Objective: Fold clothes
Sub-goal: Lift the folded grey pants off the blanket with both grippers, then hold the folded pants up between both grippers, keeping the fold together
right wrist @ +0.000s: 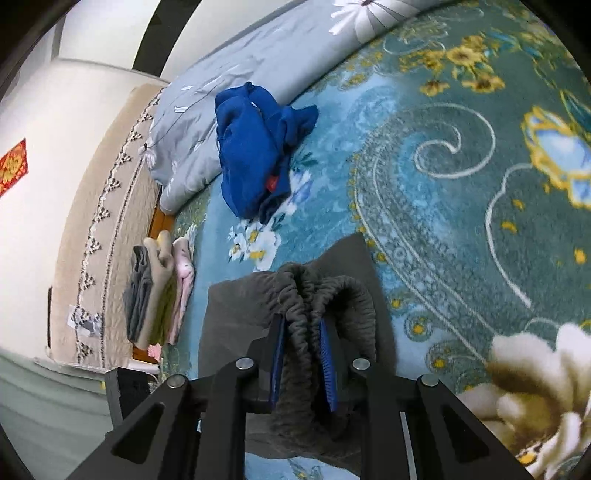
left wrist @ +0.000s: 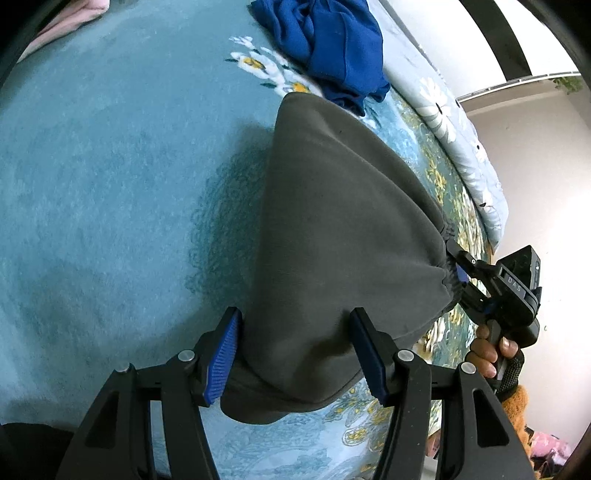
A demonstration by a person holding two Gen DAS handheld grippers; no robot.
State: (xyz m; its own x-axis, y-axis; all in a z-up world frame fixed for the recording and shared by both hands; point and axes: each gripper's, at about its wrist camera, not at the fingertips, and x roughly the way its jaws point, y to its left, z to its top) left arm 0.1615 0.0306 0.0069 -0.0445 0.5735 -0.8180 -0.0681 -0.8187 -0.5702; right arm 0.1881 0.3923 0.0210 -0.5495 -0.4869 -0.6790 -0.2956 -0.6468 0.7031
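A dark grey garment (left wrist: 343, 229) with an elastic waistband hangs lifted over the teal blanket (left wrist: 110, 184). My left gripper (left wrist: 295, 350) stands wide, its blue pads (left wrist: 221, 354) on either side of the grey fabric bunched between them, holding it up. My right gripper (right wrist: 303, 354) is shut on the gathered waistband (right wrist: 303, 306); it also shows in the left wrist view (left wrist: 461, 273), gripping the garment's right end. A crumpled blue garment (right wrist: 258, 147) lies further back on the bed, also in the left wrist view (left wrist: 328, 40).
A stack of folded clothes (right wrist: 159, 291) sits at the bed's left edge by the beige headboard (right wrist: 99, 221). A grey floral duvet (right wrist: 240, 74) runs along the far side. A pink cloth (left wrist: 70, 18) lies at the top left.
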